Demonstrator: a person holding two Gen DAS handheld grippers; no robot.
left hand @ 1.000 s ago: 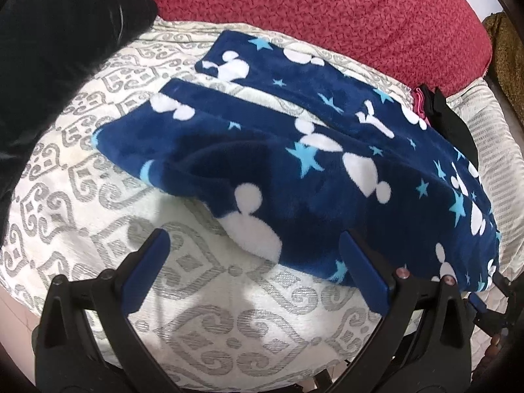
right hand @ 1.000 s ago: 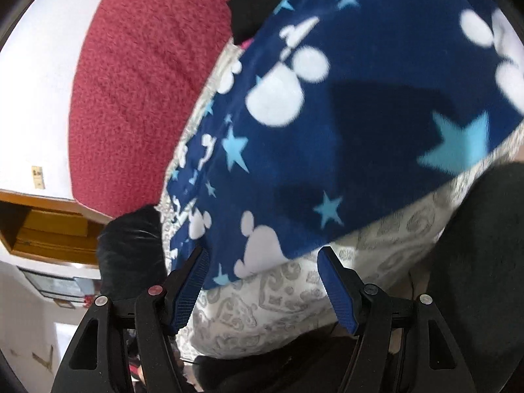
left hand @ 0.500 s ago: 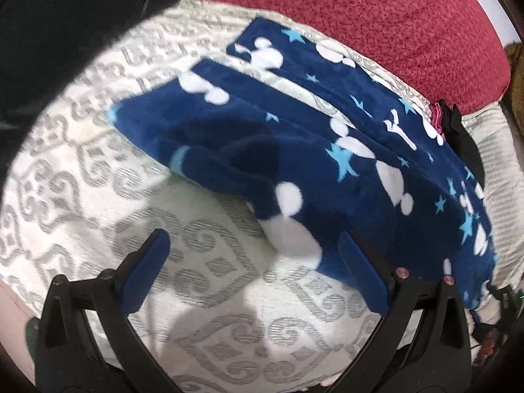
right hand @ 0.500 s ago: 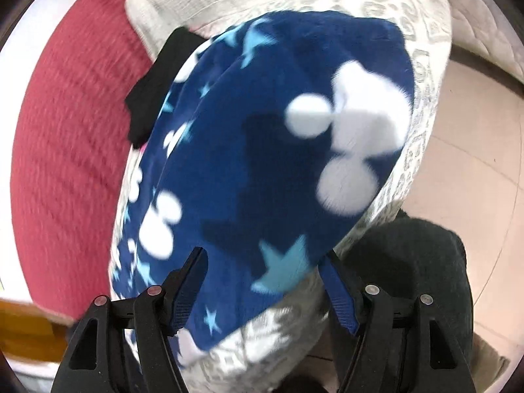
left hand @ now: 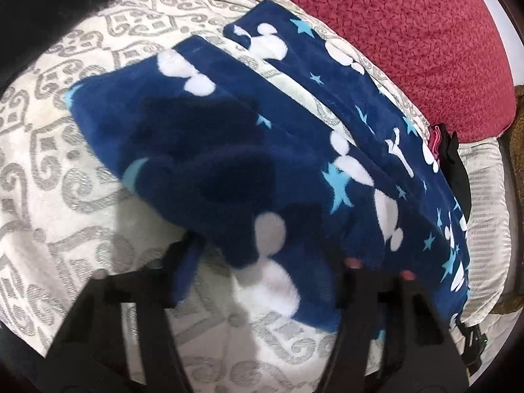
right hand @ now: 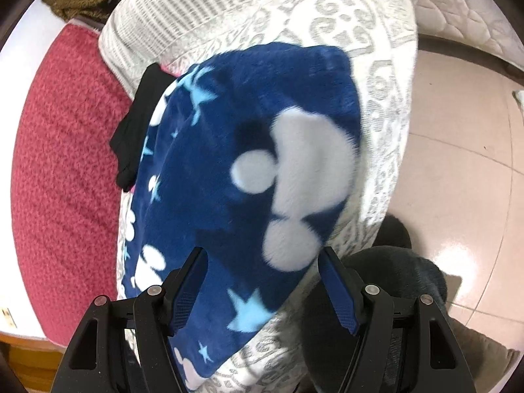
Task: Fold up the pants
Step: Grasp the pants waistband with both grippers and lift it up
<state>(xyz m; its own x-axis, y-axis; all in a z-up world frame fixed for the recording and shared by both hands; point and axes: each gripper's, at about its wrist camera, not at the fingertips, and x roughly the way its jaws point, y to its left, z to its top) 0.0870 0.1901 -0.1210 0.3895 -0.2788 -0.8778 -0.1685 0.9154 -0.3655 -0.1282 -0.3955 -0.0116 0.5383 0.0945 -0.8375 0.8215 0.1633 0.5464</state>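
The pants [left hand: 229, 150], navy fleece with white shapes and pale blue stars, are lying on a patterned bedcover [left hand: 65, 163], legs side by side. The left gripper [left hand: 262, 262] has just been closing, with the near hem between its fingers; whether it is gripping, I cannot tell. The right gripper [right hand: 262, 281] is standing open over the waist end near the bed edge, beside bare floor [right hand: 458, 163].

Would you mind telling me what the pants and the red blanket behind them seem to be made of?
The pants look like plush fleece: a fuzzy, matte nap blurs the edges of the white prints. The red blanket seems a nubbly knit or sherpa-like pile, with a pebbled, matte surface; which one is unclear.
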